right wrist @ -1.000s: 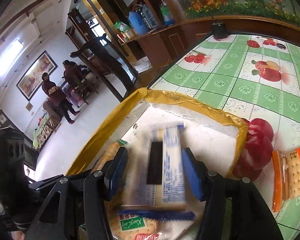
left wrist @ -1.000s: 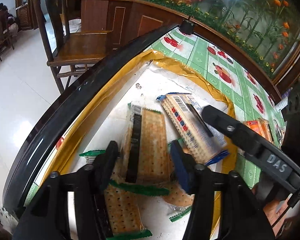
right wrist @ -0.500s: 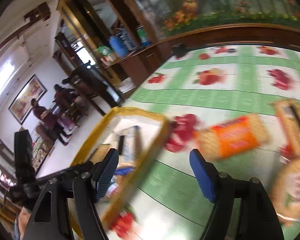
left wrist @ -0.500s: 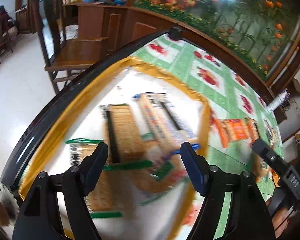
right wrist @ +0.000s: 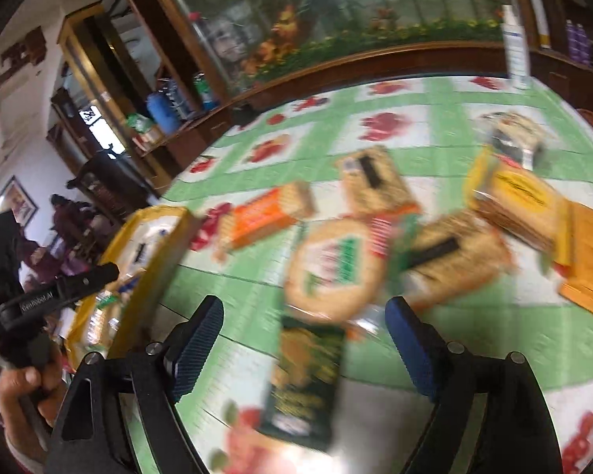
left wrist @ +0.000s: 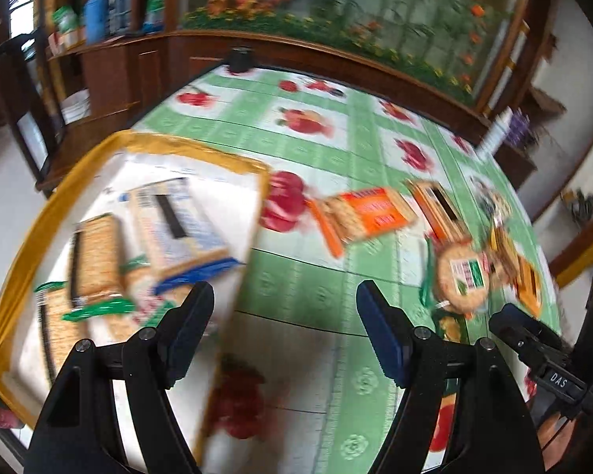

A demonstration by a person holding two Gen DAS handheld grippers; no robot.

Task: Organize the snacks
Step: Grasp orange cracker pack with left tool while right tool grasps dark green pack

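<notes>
Some snacks are in the box, more wait on the tabletop.

A few cracker packs (left wrist: 166, 233) lie in the yellow-edged box (left wrist: 27, 229). Many snack packs (right wrist: 336, 268) lie loose on the green tabletop (left wrist: 296, 292), so most work is left. The left gripper (left wrist: 284, 324) is open and empty. The right gripper (right wrist: 304, 339) is opening, holding nothing, above a dark green pack (right wrist: 304, 379).

Left gripper (left wrist: 282, 330): jaws apart, nothing between them, angled downward.
Right gripper (right wrist: 302, 341): jaws opening, wide, pads pressing on nothing, angled downward.
Left hand (right wrist: 27, 389): seen at the right wrist view's lower left edge, fingers wrapped round a black handle.
</notes>
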